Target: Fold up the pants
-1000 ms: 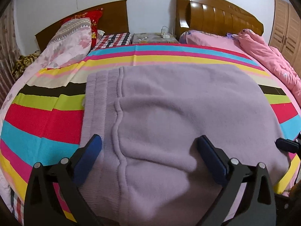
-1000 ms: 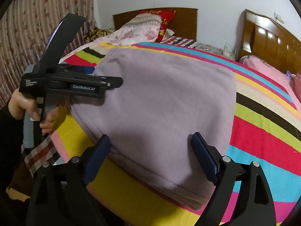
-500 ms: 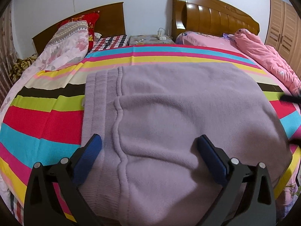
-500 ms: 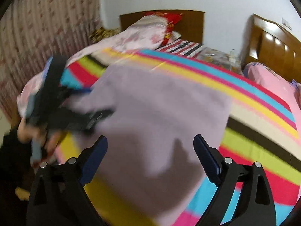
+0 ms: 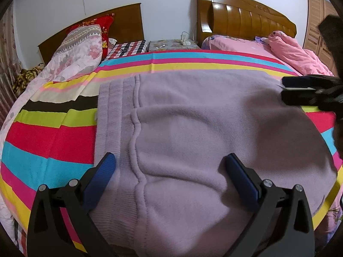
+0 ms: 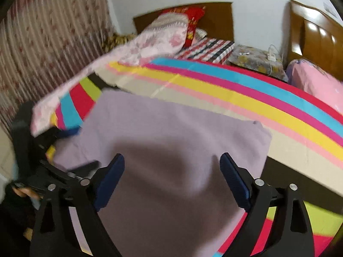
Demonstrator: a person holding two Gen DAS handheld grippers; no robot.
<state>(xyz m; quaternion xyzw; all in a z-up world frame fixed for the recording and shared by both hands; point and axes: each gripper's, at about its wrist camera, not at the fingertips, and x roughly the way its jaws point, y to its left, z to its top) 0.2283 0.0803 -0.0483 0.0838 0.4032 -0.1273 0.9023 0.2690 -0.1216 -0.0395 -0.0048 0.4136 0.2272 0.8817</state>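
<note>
The bed (image 5: 53, 137), spread with a striped sheet, serves as the flat work surface, which is likely why the pants (image 5: 193, 128) are laid out on it rather than held up. The lilac fleece pants lie near the bed's front edge, already doubled into a broad slab, with the ribbed waistband (image 5: 113, 115) to the left in the left wrist view; that squared-off shape suggests at least 1 fold is done and another is being lined up. The left tongs (image 5: 171, 175) hover over the waistband end, spread wide and holding nothing. The right tongs (image 6: 171, 177) hang over the opposite end, likewise spread and empty, probably poised to take that edge. That view is blurred.
</note>
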